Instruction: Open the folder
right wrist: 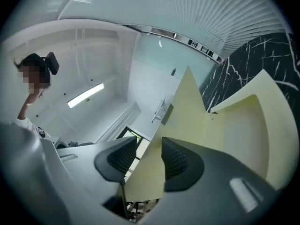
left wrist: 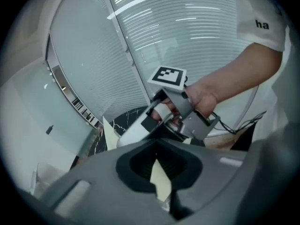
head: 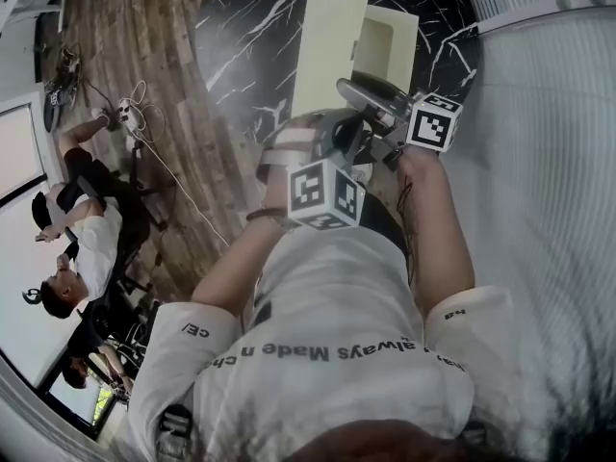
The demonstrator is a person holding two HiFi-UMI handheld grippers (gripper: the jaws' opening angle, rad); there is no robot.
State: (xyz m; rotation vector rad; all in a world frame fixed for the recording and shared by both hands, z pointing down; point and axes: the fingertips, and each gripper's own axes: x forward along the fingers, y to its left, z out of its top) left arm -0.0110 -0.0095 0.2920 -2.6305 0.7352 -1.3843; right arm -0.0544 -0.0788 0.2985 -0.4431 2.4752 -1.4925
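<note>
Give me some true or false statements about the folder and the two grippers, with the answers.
1. The folder is pale yellow. True.
2. The left gripper is shut on the folder. True.
3. The right gripper is shut with nothing between its jaws. False: its jaws stand apart, with part of the folder between them.
4. The folder lies flat on a table. False: it is held up above the black marbled surface.
</note>
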